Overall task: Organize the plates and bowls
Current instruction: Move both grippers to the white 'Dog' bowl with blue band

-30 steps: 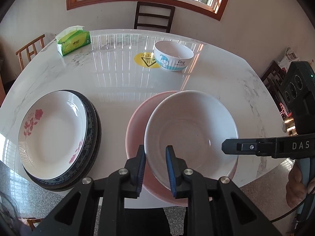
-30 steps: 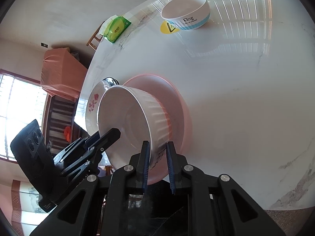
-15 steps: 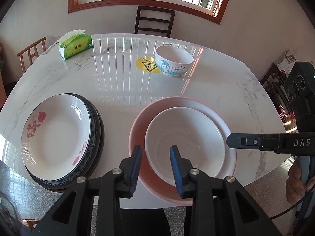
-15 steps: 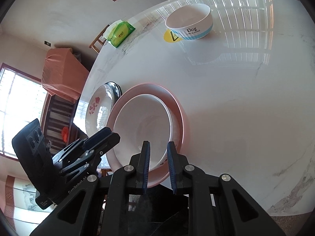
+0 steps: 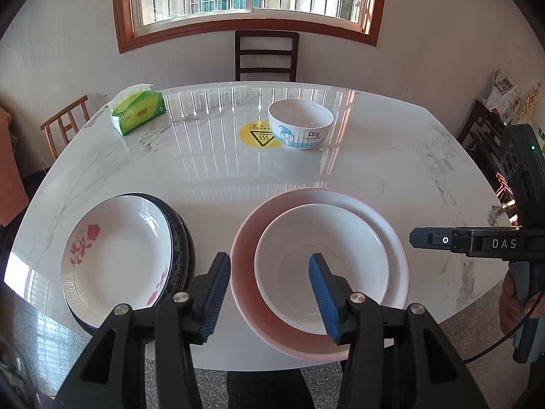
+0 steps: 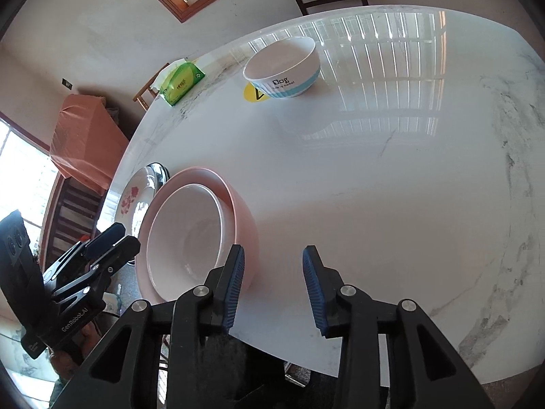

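A white bowl [image 5: 320, 259] sits nested inside a larger pink bowl [image 5: 248, 238] at the table's near edge; both show in the right wrist view, white bowl [image 6: 184, 238] in pink bowl [image 6: 238, 211]. My left gripper [image 5: 269, 289] is open and empty, raised over their near rim. My right gripper [image 6: 272, 283] is open and empty, just right of the pink bowl. A rose-patterned plate [image 5: 115, 255] lies on a dark-rimmed plate stack [image 5: 184, 238] at the left. A white-and-blue bowl [image 5: 299, 124] stands farther back.
The marble table [image 5: 391, 170] also holds a green tissue pack [image 5: 138, 110] at the far left and a yellow warning sticker [image 5: 259, 136]. Chairs stand behind [image 5: 266, 56] and to the left [image 5: 64, 122]. The near table edge lies just below the bowls.
Both grippers let go of the white bowl after lowering it into the pink bowl. Both opened and drew back from it; the left also rose.
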A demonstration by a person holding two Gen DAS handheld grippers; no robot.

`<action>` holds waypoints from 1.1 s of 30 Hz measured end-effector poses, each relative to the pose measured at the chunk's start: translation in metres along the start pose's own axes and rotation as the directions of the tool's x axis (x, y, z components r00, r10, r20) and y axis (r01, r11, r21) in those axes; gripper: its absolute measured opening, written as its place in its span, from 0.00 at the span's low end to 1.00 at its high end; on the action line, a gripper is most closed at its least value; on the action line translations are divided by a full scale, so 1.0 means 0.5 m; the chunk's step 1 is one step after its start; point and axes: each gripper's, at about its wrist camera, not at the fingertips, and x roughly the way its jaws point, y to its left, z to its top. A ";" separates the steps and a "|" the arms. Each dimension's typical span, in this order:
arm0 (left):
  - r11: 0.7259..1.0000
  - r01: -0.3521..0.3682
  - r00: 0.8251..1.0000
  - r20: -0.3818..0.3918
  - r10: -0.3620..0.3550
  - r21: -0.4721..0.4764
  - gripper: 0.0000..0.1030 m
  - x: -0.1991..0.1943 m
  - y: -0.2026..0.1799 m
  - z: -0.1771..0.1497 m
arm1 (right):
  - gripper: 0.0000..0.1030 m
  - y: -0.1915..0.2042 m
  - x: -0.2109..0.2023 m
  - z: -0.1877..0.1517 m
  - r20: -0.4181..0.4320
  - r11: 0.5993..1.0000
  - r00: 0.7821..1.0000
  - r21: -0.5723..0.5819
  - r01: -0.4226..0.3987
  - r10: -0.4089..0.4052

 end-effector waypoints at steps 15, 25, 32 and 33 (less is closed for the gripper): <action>0.988 -0.114 0.993 0.052 0.109 0.105 0.48 0.012 -0.047 0.018 | 0.48 -0.051 0.020 0.004 0.003 0.998 1.000 0.050 -0.023 0.023; 0.974 -0.163 0.986 0.048 0.158 0.157 0.48 0.045 -0.059 0.043 | 0.52 -0.093 0.051 0.024 -0.015 0.995 0.999 0.097 -0.031 0.032; 0.965 -0.190 0.982 0.027 0.188 0.178 0.48 0.088 -0.056 0.072 | 0.57 -0.116 0.073 0.043 -0.023 0.994 0.999 0.109 -0.030 0.033; 0.964 -0.194 0.981 0.023 0.193 0.182 0.48 0.094 -0.056 0.077 | 0.57 -0.120 0.078 0.047 -0.025 0.993 0.999 0.112 -0.030 0.033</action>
